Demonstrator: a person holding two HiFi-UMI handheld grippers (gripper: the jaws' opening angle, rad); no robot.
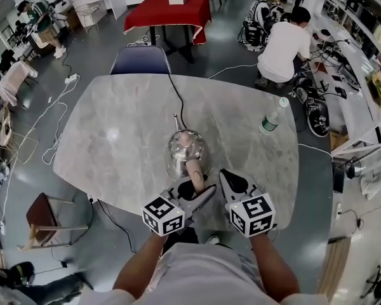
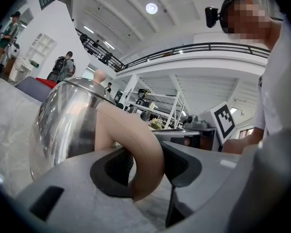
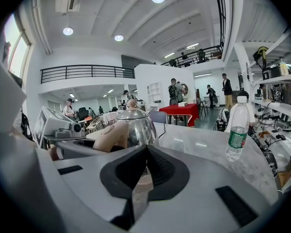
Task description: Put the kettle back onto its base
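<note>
The left gripper (image 1: 197,189) pinches the beige handle (image 2: 136,140) of the steel kettle (image 1: 186,150) between its jaws. The kettle stands near the middle of the marble worktop (image 1: 114,138), with a black cord (image 1: 176,97) running toward the far edge. Just beside it, the right gripper (image 3: 144,165) has its jaws pressed together on nothing. A water bottle (image 1: 273,116) stands near the worktop's right edge.

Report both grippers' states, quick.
Left gripper: closed on the kettle handle.
Right gripper: closed, holding nothing.
</note>
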